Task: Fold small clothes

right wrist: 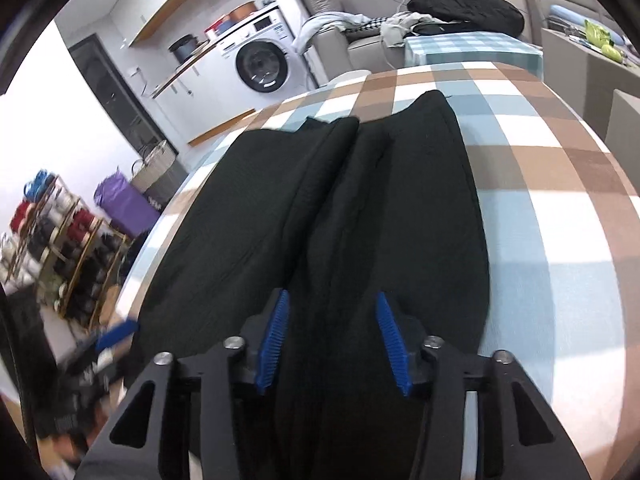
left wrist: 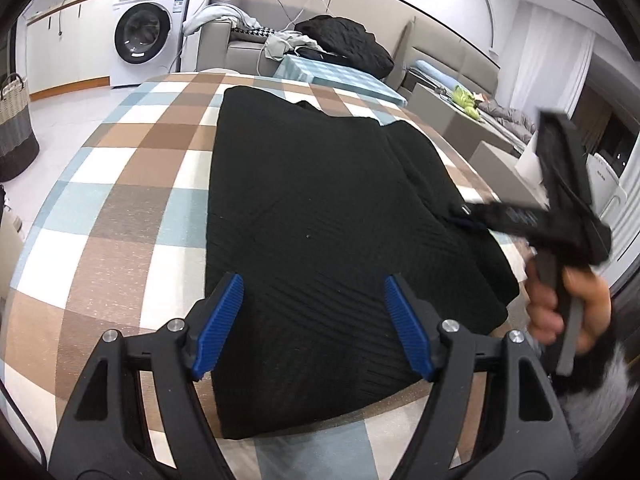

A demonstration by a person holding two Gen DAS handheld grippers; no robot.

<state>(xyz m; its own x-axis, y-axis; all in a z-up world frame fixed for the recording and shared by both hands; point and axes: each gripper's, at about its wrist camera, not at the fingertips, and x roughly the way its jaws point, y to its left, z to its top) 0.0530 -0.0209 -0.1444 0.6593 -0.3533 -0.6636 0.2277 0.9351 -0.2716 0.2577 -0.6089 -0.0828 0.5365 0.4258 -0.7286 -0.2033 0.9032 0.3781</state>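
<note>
A black knit garment (left wrist: 320, 216) lies flat on the checked tablecloth (left wrist: 132, 184), its sides folded in toward the middle. My left gripper (left wrist: 314, 280) is open, its blue pads (left wrist: 218, 324) spread over the garment's near edge, holding nothing. My right gripper shows blurred at the right of the left wrist view (left wrist: 464, 210), reaching onto the garment's right edge. In the right wrist view the garment (right wrist: 332, 208) runs away from me with a fold line down its middle, and the right gripper (right wrist: 332, 300) is open above its near end.
A washing machine (left wrist: 148, 32) and counter stand at the back left. A sofa with a black cushion (left wrist: 352, 44) and clothes is behind the table. A woven basket (left wrist: 16, 120) stands on the floor at left. A shoe rack (right wrist: 60, 248) is at the left.
</note>
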